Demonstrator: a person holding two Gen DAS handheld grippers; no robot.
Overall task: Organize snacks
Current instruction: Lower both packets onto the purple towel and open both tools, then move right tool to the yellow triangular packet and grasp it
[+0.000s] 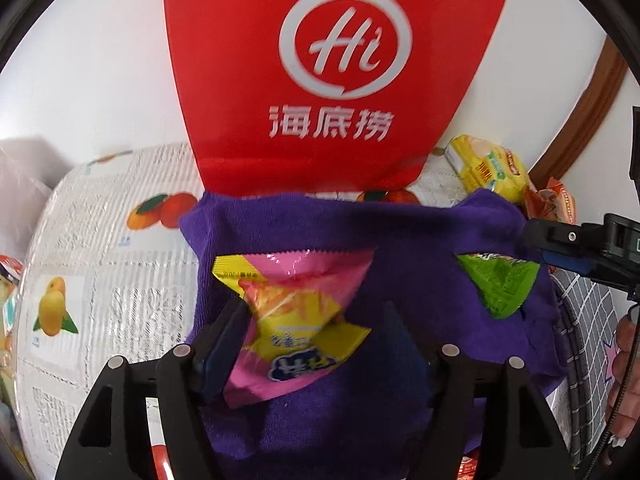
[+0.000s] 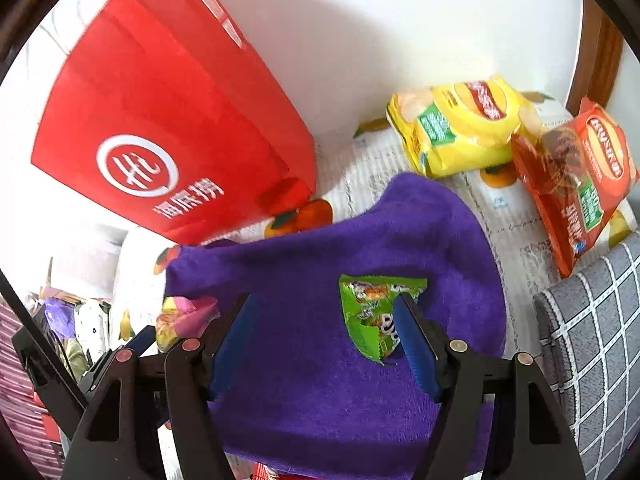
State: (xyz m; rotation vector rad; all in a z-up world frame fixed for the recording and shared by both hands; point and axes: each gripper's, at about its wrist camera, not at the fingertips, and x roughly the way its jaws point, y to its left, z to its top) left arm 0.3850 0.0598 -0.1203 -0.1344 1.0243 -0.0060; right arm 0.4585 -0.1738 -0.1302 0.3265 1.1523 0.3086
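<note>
Jaws of my left gripper (image 1: 312, 320) stood spread, pink-and-yellow snack packet (image 1: 292, 312) between them, seemingly loose; right gripper (image 2: 324, 316), likewise spread, had green packet (image 2: 372, 312) at two o'clock, on purple cloth (image 2: 320, 380).

My cloth (image 1: 400, 232) is deep purple. The snack packet (image 1: 288, 312) on it is pink and yellow, the other packet (image 2: 376, 312) bright green. The bag (image 1: 332, 72) behind is red with a white logo. The table cover (image 1: 100, 248) shows oranges on white; my pads (image 2: 416, 344) are blue.
</note>
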